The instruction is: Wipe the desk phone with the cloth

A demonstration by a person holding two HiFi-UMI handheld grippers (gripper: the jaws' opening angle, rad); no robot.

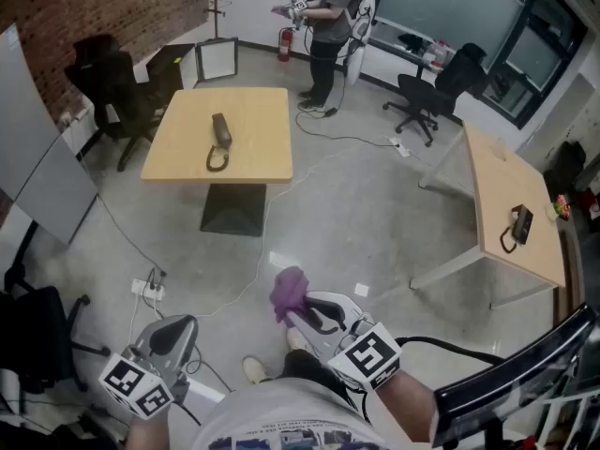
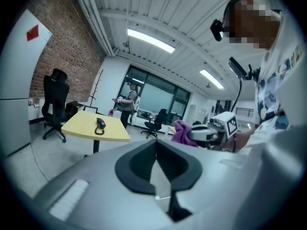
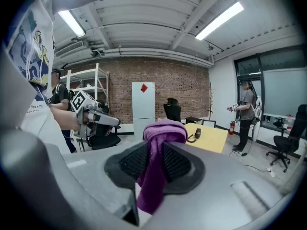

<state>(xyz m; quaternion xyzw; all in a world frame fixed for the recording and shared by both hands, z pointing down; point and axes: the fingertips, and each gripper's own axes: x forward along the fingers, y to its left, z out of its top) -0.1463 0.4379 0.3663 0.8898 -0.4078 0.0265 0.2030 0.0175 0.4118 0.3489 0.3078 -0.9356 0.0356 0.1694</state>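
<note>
Office: desks [image 1: 258, 143], swivel chairs [image 1: 424, 92], desk phones [image 1: 221, 129]

Detail of desk phone [image 1: 220, 131] too small; cloth [image 3: 165, 128] tail hidden inside right hand-held gripper [image 3: 152, 166].

floor [image 1: 375, 223]: open up to table [image 1: 253, 120] | chair [image 1: 103, 78]: beside table

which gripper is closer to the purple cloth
Right. The right gripper is shut on the purple cloth; the left gripper is shut and empty, off to its left, not touching it.
</note>
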